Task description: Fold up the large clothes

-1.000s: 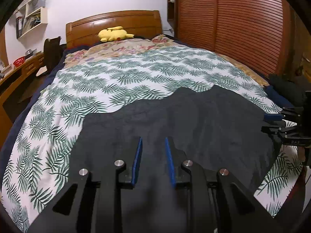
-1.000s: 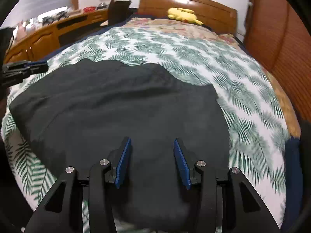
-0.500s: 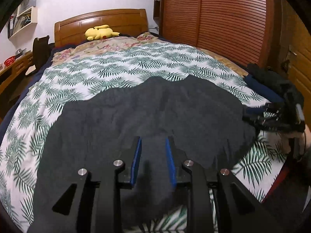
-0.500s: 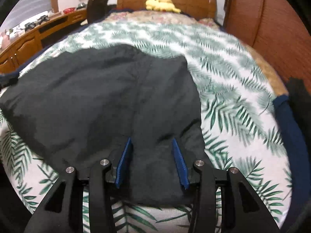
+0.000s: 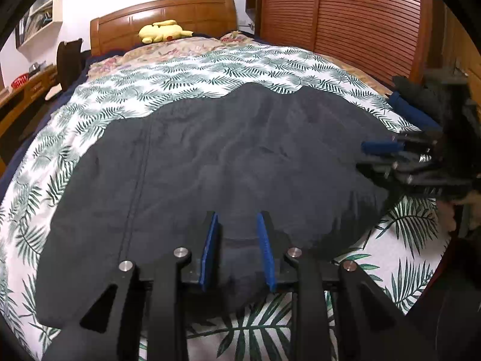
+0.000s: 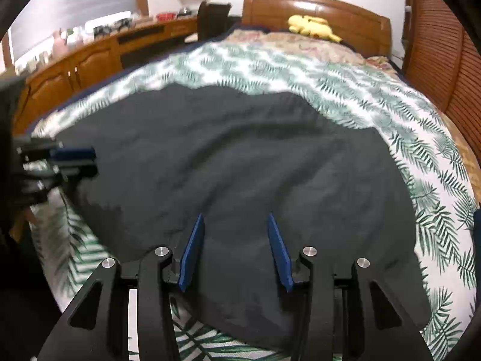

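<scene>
A dark garment lies spread flat across the fern-print bedspread on the bed. The left gripper hovers over its near edge, jaws opening, with cloth between the blue pads. The right gripper reaches in at the garment's right edge. A yellow plush toy rests by the far headboard.

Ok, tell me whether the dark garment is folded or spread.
Spread: the dark garment lies open and flat across the leaf-print bedspread, with no folded layers visible.
</scene>
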The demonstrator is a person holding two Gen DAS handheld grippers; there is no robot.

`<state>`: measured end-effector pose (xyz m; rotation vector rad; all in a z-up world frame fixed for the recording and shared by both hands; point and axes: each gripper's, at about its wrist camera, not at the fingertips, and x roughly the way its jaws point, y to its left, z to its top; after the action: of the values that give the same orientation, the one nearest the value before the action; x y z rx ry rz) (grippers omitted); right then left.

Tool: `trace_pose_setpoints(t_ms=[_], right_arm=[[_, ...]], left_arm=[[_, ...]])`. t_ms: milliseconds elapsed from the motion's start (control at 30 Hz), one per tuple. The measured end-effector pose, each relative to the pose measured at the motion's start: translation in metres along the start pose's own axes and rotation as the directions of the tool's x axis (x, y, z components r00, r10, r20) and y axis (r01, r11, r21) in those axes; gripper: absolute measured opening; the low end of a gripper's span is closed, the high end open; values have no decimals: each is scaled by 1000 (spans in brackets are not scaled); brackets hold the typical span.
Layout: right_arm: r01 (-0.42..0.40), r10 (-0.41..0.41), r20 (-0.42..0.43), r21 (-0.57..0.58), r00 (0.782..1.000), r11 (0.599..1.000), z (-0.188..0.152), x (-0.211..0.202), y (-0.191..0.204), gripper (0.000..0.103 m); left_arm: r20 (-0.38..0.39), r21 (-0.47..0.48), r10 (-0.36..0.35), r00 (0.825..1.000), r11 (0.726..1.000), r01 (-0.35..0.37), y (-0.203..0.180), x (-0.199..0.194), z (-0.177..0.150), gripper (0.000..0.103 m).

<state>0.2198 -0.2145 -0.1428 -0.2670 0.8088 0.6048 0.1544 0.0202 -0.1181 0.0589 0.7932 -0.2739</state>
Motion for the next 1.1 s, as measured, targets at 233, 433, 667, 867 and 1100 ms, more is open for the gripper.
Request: trace_pose_setpoints(t_ms=[233, 433, 667, 867, 1100], right_arm=[[-18, 17, -46, -22, 999, 1000, -12, 15, -3, 44], [5, -6, -14, -39, 1000, 999, -14, 8, 3, 45], [-76, 75, 53, 23, 996, 997, -8, -18, -1, 45], [-111, 113, 59, -34, 992, 993, -7, -17, 21, 45], [-175, 176, 35, -49, 984, 983, 0, -4, 40, 45]], left_arm=[[-3, 12, 21, 1000, 1000, -21, -4, 3, 0, 29], [6, 3, 40, 999, 999, -40, -1, 2, -6, 32], [7, -3, 65, 998, 998, -65, -3, -1, -7, 33], [21, -13, 85, 996, 996, -85, 0, -16, -14, 33], [41, -90, 164, 986, 983, -160, 25, -53, -32, 34]])
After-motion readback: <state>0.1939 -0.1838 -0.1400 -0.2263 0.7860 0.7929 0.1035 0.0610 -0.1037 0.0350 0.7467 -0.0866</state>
